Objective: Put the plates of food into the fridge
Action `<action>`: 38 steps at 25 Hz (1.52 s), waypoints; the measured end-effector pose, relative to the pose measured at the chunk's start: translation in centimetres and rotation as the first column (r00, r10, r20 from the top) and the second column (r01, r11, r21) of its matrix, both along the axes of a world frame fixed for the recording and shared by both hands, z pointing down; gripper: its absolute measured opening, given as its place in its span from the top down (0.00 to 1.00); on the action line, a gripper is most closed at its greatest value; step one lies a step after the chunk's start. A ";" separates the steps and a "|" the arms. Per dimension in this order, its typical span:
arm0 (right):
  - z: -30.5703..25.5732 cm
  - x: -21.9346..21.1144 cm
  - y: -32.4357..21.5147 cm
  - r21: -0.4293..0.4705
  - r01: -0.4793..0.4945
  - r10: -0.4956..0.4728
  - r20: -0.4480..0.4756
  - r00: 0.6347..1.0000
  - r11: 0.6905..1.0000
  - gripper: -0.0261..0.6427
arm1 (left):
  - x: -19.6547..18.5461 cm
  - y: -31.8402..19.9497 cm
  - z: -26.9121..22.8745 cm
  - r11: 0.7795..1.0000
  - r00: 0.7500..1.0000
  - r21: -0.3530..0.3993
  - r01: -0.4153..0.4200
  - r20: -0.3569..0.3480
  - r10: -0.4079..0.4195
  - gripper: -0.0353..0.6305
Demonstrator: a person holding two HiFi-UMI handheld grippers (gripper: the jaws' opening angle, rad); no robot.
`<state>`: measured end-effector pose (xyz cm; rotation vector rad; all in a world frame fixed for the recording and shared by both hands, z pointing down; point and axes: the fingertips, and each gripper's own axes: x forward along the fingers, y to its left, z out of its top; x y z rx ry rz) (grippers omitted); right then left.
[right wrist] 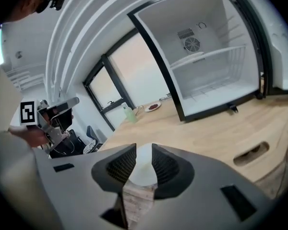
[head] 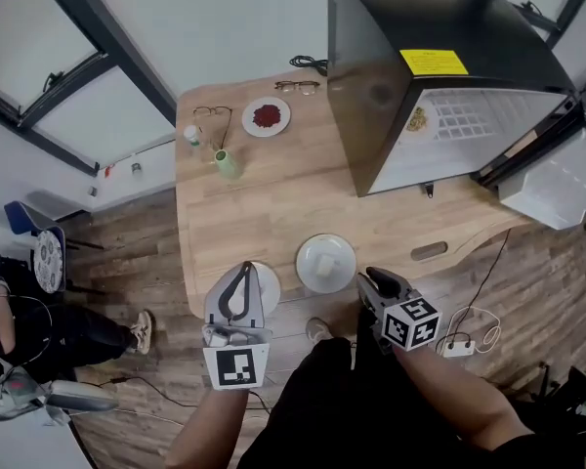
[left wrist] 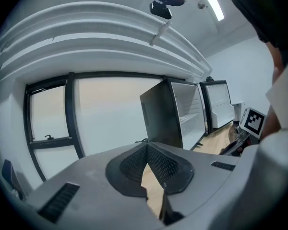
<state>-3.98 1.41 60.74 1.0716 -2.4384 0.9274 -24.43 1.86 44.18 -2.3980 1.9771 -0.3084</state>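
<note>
An open fridge stands on the right of the wooden table, with one plate of food inside on its floor. A plate of red food lies at the table's far side. A white covered dish sits near the front edge, and beside it a white plate is partly hidden under my left gripper. Its fingertips meet, with nothing seen between them. My right gripper hovers just right of the covered dish, jaws a little apart; the dish shows through the gap.
A green bottle, a small white bottle and two pairs of glasses lie at the table's far left. The fridge door swings out to the right. A cable cutout is in the table's front right. A person sits at the lower left.
</note>
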 end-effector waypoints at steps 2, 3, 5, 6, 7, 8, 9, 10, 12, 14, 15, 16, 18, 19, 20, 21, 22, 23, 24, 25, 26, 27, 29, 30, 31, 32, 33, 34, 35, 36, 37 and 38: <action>2.6 0.1 1.3 -0.117 -0.050 0.053 0.017 0.998 0.992 0.80 | 0.0 0.8 0.6 1.000 1.000 -0.017 -0.016 0.020 0.017 0.94; 4.0 0.2 1.9 -0.181 -0.079 0.084 0.023 0.996 0.980 0.78 | -0.1 1.1 1.0 0.999 0.999 -0.030 -0.020 0.025 0.021 0.94; 6.0 0.3 2.6 -0.274 -0.125 0.139 0.034 0.990 0.954 0.73 | -0.3 1.6 1.7 0.998 0.999 -0.058 -0.027 0.041 0.029 0.94; 6.7 0.2 2.8 -0.300 -0.140 0.159 0.040 0.986 0.944 0.72 | -0.5 1.8 2.0 0.997 0.998 -0.067 -0.029 0.051 0.033 0.94; 7.2 0.1 2.8 -0.319 -0.152 0.176 0.047 0.983 0.936 0.72 | -0.6 1.9 2.2 0.997 0.998 -0.074 -0.030 0.055 0.034 0.94; 7.7 -0.1 2.9 -0.336 -0.164 0.194 0.057 0.979 0.927 0.71 | -0.8 2.2 2.4 0.996 0.998 -0.080 -0.027 0.056 0.031 0.94; 8.0 -0.3 2.9 -0.355 -0.180 0.217 0.070 0.974 0.918 0.71 | -1.1 2.5 2.6 0.996 0.998 -0.089 -0.021 0.055 0.026 0.94; 8.4 -0.3 2.8 -0.374 -0.199 0.246 0.082 0.966 0.906 0.71 | -1.4 2.9 2.8 0.995 0.998 -0.098 -0.014 0.052 0.019 0.94; 9.1 -0.3 2.5 -0.410 -0.234 0.299 0.100 0.949 0.882 0.71 | -2.0 3.4 3.2 0.993 0.999 -0.116 -0.001 0.050 0.006 0.94; 9.9 -0.6 2.2 -0.442 -0.250 0.331 0.116 0.936 0.861 0.70 | -2.4 3.6 3.9 0.990 0.999 -0.142 0.014 0.046 -0.007 0.94; 10.2 -0.7 2.0 -0.457 -0.252 0.342 0.125 0.931 0.853 0.70 | -2.6 3.7 4.3 0.988 0.999 -0.155 0.019 0.047 -0.012 0.94; 10.5 -0.9 1.8 -0.473 -0.252 0.352 0.135 0.926 0.844 0.70 | -2.7 3.8 4.7 0.986 0.998 -0.164 0.021 0.055 -0.012 0.94; 11.3 -1.2 1.7 -0.509 -0.258 0.378 0.148 0.914 0.822 0.70 | -2.5 4.1 5.3 0.985 0.997 -0.174 0.011 0.074 0.002 0.94; 11.6 -1.3 1.6 -0.524 -0.265 0.392 0.146 0.908 0.809 0.70 | -2.3 4.0 5.2 0.985 0.997 -0.174 0.006 0.071 0.006 0.94; 12.0 -1.3 1.5 -0.537 -0.274 0.405 0.141 0.903 0.798 0.70 | -2.0 3.9 5.1 0.985 0.998 -0.172 0.004 0.060 0.007 0.94; 12.2 -1.3 1.5 -0.547 -0.283 0.417 0.136 0.899 0.788 0.70 | -1.7 3.9 4.8 0.985 0.999 -0.170 0.004 0.044 0.004 0.94; 12.4 -1.3 1.5 -0.553 -0.292 0.428 0.131 0.894 0.781 0.71 | -1.5 3.9 4.6 0.986 1.000 -0.169 0.005 0.032 0.000 0.94; 12.6 -1.2 1.5 -0.553 -0.301 0.435 0.125 0.892 0.777 0.73 | -1.4 3.9 4.5 0.986 1.000 -0.167 0.008 0.028 -0.003 0.94; 12.7 -1.0 1.6 -0.553 -0.306 0.437 0.120 0.891 0.775 0.77 | -1.5 4.0 4.4 0.986 0.999 -0.164 0.009 0.032 -0.004 0.94; 12.8 -1.0 1.7 -0.558 -0.303 0.437 0.121 0.891 0.773 0.81 | -1.7 4.1 4.4 0.987 0.999 -0.160 0.010 0.039 -0.004 0.94; 13.0 -1.1 1.8 -0.570 -0.293 0.435 0.128 0.891 0.767 0.81 | -1.8 4.3 4.5 0.988 0.999 -0.156 0.012 0.042 -0.005 0.94; 13.1 -1.4 2.1 -0.588 -0.279 0.435 0.141 0.889 0.760 0.81 | -1.9 4.4 4.5 0.988 0.999 -0.153 0.014 0.038 -0.008 0.94; 13.1 -2.0 2.5 -0.610 -0.259 0.445 0.173 0.879 0.749 0.81 | -2.2 4.6 4.6 0.988 0.999 -0.151 0.019 0.036 -0.013 0.94; 13.1 -2.2 2.4 -0.613 -0.258 0.458 0.191 0.868 0.746 0.81 | -2.3 4.8 4.8 0.988 0.999 -0.154 0.023 0.037 -0.018 0.94; 13.1 -2.3 2.3 -0.619 -0.260 0.475 0.210 0.854 0.741 0.79 | -2.4 4.9 4.8 0.987 0.999 -0.160 0.031 0.027 -0.027 0.94; 13.1 -2.3 2.1 -0.630 -0.262 0.497 0.227 0.837 0.731 0.78 | -2.4 5.1 4.8 0.985 0.999 -0.168 0.040 0.012 -0.039 0.94; 13.3 -2.3 2.0 -0.646 -0.266 0.520 0.239 0.820 0.716 0.76 | -2.5 5.3 4.8 0.984 0.999 -0.173 0.047 0.006 -0.047 0.94; 13.5 -2.3 1.8 -0.661 -0.271 0.541 0.243 0.805 0.700 0.75 | -2.7 5.5 4.8 0.984 0.999 -0.173 0.050 0.010 -0.049 0.94; 13.8 -2.2 1.8 -0.672 -0.278 0.557 0.240 0.795 0.686 0.75 | -3.0 5.7 4.8 0.984 0.999 -0.172 0.052 0.019 -0.049 0.94; 14.0 -2.1 1.8 -0.679 -0.283 0.567 0.235 0.790 0.677 0.75 | -3.2 6.0 4.7 0.984 0.998 -0.170 0.054 0.025 -0.051 0.94; 14.2 -2.1 1.9 -0.683 -0.285 0.570 0.232 0.788 0.672 0.76 | -3.4 6.1 4.6 0.984 0.998 -0.169 0.057 0.028 -0.053 0.94; 14.2 -2.2 2.0 -0.683 -0.287 0.571 0.230 0.788 0.672 0.78 | -3.6 6.3 4.6 0.984 0.998 -0.168 0.059 0.029 -0.055 0.94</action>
